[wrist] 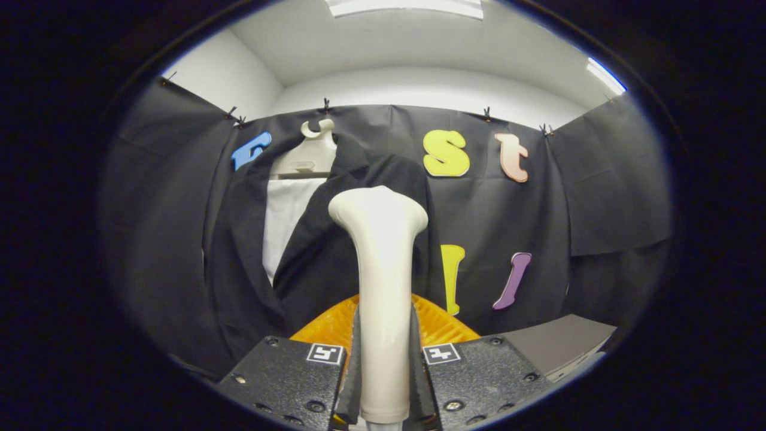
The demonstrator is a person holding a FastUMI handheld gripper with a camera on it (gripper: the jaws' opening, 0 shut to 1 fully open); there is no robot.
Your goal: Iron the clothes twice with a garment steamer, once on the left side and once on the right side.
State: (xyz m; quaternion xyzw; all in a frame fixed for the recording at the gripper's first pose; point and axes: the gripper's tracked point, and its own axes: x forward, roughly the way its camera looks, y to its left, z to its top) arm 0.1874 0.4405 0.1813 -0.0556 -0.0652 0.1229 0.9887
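Clamping 1 garment steamer [382, 281] by its handle, the gripper [383, 371] is seen with both fingers pressed against the handle's sides. The steamer is held upright, its flared head just in front of 1 dark jacket [251, 251] hung on 1 pale hanger [311, 152] against the booth wall. 1 white panel [286, 221] is exposed between the jacket's lapels. 1 orange ribbed object [440, 326] is seen beyond the fingers, and 1 grey slab [556, 344] beside it.
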